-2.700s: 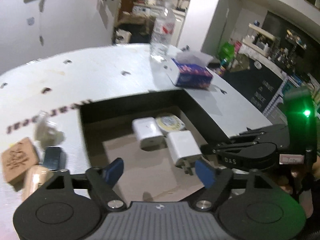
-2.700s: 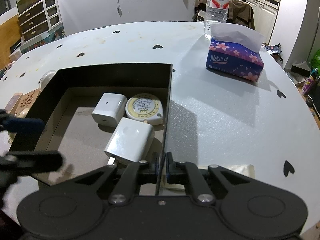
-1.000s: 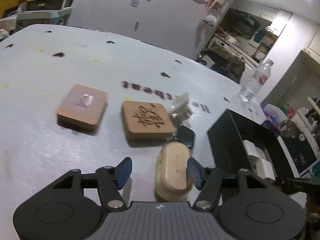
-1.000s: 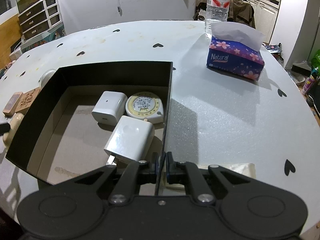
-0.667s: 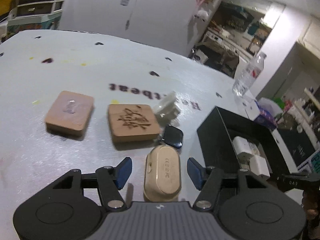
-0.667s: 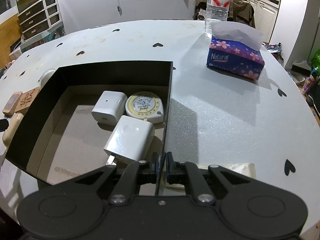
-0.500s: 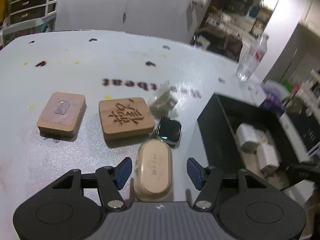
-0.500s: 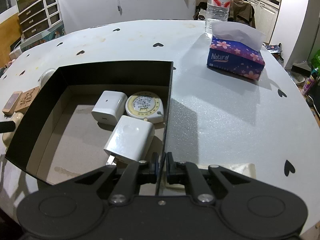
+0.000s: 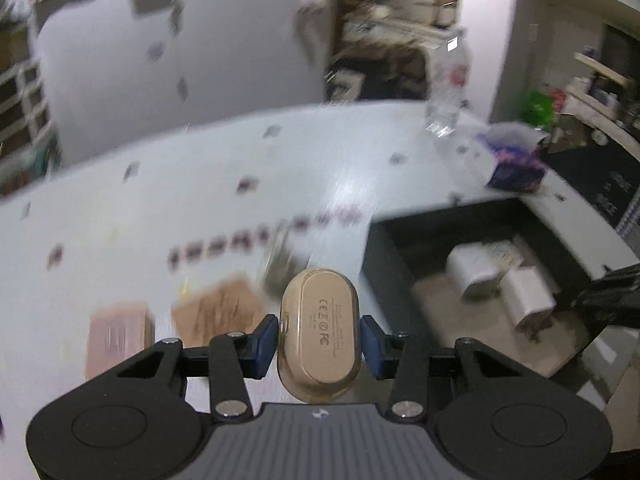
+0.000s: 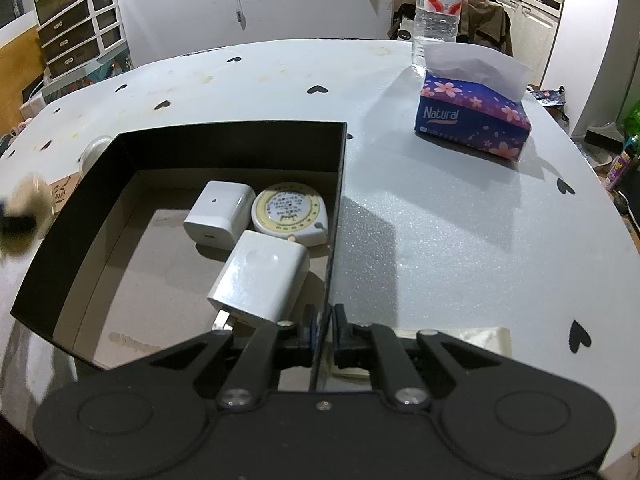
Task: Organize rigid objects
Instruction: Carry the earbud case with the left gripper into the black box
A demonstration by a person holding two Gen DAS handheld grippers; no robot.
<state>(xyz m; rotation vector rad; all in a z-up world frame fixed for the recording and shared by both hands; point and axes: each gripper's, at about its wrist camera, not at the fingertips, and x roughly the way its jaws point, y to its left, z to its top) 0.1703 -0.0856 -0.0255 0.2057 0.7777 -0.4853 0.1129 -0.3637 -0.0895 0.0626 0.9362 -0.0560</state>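
My right gripper pinches the right wall of the black box, fingers closed on its near end. Inside, toward that wall, lie two white chargers and a round tape measure. A tissue pack and water bottle stand near my desk's far right edge.

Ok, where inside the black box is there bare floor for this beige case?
Bare floor runs along the box's left wall and near edge. The right side is crowded: two white chargers and a tape measure. Left gripper holds the beige case.
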